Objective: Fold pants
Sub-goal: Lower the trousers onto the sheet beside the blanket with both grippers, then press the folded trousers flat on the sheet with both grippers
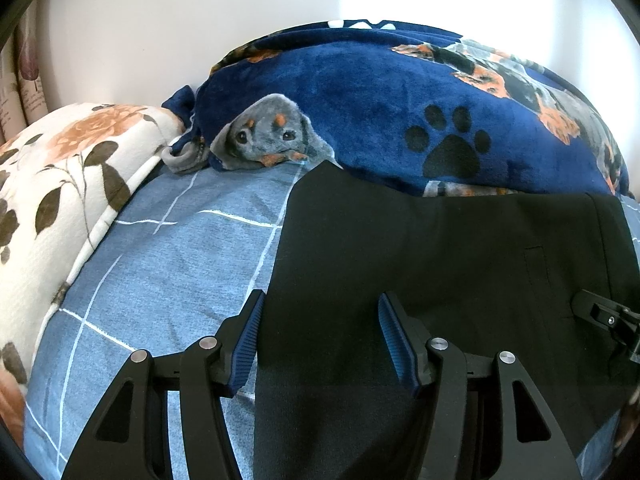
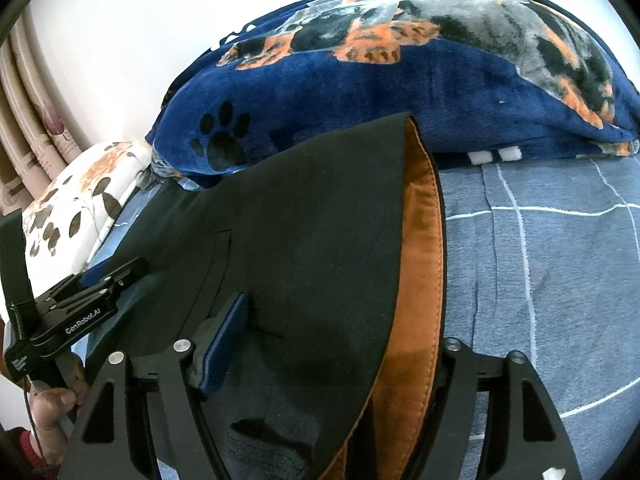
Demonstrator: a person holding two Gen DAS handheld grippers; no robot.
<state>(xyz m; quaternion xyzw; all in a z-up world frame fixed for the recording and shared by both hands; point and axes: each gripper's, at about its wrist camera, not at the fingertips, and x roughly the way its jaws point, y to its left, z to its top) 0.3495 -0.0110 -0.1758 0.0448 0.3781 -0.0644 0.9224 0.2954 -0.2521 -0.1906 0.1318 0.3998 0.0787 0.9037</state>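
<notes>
One: Closest in the left wrist view is the left hand-held gripper (image 1: 320,296); its jaws stand apart, blue ribbed pads (image 1: 250,332) facing each other, pressing on nothing.

Two: And the pants (image 1: 440,260)?

One: Black, spread flat on the bed sheet (image 1: 160,280), a light blue one with thin white lines; their left edge runs up between the two fingers, so one finger sits over the bare sheet and the other over the cloth.

Two: What lies past them?

One: A navy blanket (image 1: 360,112) printed with dogs and a paw mark is bunched along the far side, its lower edge touching the top of the pants; a floral pillow (image 1: 60,180) lies to the left, against the white wall (image 1: 160,20).

Two: From the right wrist camera?

One: The right hand-held gripper (image 2: 340,312) is spread wide too; the pants' waistband lies between its jaws, turned over so the orange lining (image 2: 420,260) shows; only the left finger is in sight, resting on the black cloth; the other is hidden under the fold; I see no pinch on the fabric, so I read it as released.

Two: Anything else there?

One: At the left edge the other tool reaches onto the pants, held by a hand (image 2: 52,404) with a red cuff; a beige patterned curtain (image 2: 24,152) hangs behind the pillow.
</notes>
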